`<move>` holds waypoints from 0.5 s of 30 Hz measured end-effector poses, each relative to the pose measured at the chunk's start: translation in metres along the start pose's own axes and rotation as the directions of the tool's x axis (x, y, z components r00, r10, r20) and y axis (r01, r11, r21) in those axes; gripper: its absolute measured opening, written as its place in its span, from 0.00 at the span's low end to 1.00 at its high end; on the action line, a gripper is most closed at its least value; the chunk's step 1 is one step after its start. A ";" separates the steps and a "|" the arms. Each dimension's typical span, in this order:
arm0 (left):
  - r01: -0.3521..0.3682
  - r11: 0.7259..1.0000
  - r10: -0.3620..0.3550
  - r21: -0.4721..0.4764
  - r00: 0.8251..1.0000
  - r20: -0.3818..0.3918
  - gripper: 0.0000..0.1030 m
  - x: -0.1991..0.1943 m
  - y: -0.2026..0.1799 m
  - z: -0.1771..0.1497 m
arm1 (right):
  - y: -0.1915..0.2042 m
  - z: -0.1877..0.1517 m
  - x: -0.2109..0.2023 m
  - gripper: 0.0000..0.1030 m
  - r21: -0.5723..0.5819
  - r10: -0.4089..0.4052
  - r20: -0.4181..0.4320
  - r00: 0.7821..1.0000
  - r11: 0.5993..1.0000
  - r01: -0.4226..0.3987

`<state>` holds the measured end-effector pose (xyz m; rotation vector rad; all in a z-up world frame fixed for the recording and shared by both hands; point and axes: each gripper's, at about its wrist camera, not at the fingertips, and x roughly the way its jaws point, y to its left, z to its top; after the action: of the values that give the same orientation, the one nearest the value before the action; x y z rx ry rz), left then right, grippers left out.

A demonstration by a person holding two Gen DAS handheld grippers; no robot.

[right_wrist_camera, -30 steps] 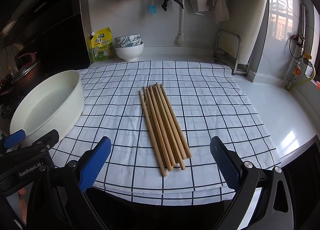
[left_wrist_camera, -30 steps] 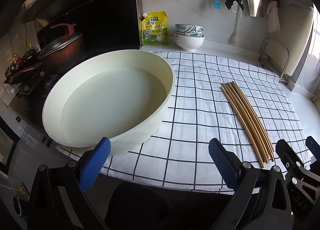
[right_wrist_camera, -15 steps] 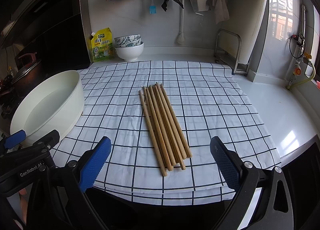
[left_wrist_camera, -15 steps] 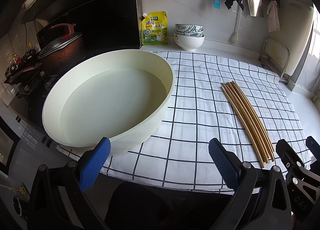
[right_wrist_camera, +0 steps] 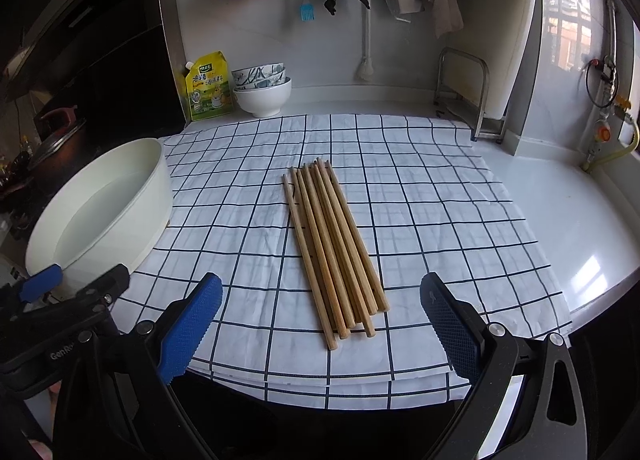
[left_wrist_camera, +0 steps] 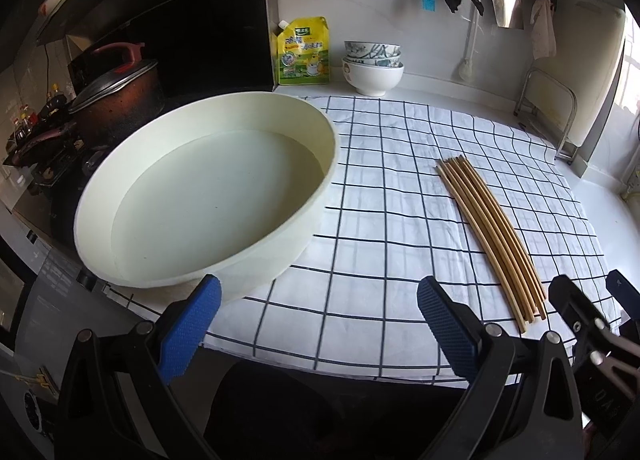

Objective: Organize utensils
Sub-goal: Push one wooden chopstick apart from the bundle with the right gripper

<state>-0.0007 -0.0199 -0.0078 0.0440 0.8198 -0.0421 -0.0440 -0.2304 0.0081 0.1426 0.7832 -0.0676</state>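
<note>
Nothing has shifted: both tongs, left [left_wrist_camera: 318,318] and right [right_wrist_camera: 320,320], gape empty at the cloth's [right_wrist_camera: 420,196] near edge before the chopsticks [right_wrist_camera: 334,248].

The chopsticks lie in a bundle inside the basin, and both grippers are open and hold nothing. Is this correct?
Not quite. The chopsticks lie on the checked cloth, to the right of the basin, not inside it; the right wrist view shows this. The left gripper and right gripper are open and hold nothing.
</note>
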 end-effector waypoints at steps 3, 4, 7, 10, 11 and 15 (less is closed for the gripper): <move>0.011 1.000 -0.011 0.013 1.000 -0.006 0.94 0.003 -0.008 -0.001 | -0.015 0.005 0.004 0.92 0.038 0.049 -0.020 0.999 0.998 -0.048; 0.019 1.000 -0.019 0.017 1.000 -0.011 0.94 0.004 -0.012 -0.002 | -0.023 0.008 0.007 0.92 0.049 0.054 -0.027 0.998 0.997 -0.053; 0.040 0.999 -0.038 0.034 0.999 -0.036 0.94 0.013 -0.023 -0.002 | -0.037 0.015 0.012 0.92 0.047 0.033 -0.031 0.999 0.998 -0.032; 0.054 0.998 -0.053 0.034 0.997 -0.049 0.94 0.020 -0.032 0.001 | -0.051 0.025 0.024 0.92 0.008 -0.001 -0.046 0.999 1.000 0.002; 0.061 0.998 -0.059 0.029 0.997 -0.053 0.94 0.022 -0.035 0.003 | -0.056 0.028 0.030 0.92 0.003 -0.006 -0.061 0.998 1.000 0.006; 0.081 0.997 -0.080 0.002 0.994 -0.076 0.94 0.035 -0.049 0.012 | -0.077 0.034 0.059 0.92 -0.012 0.005 -0.117 0.993 1.000 -0.006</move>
<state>0.0292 -0.0700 -0.0262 0.0173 0.8971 -0.1192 0.0128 -0.3120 -0.0177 0.1381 0.9000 -0.0498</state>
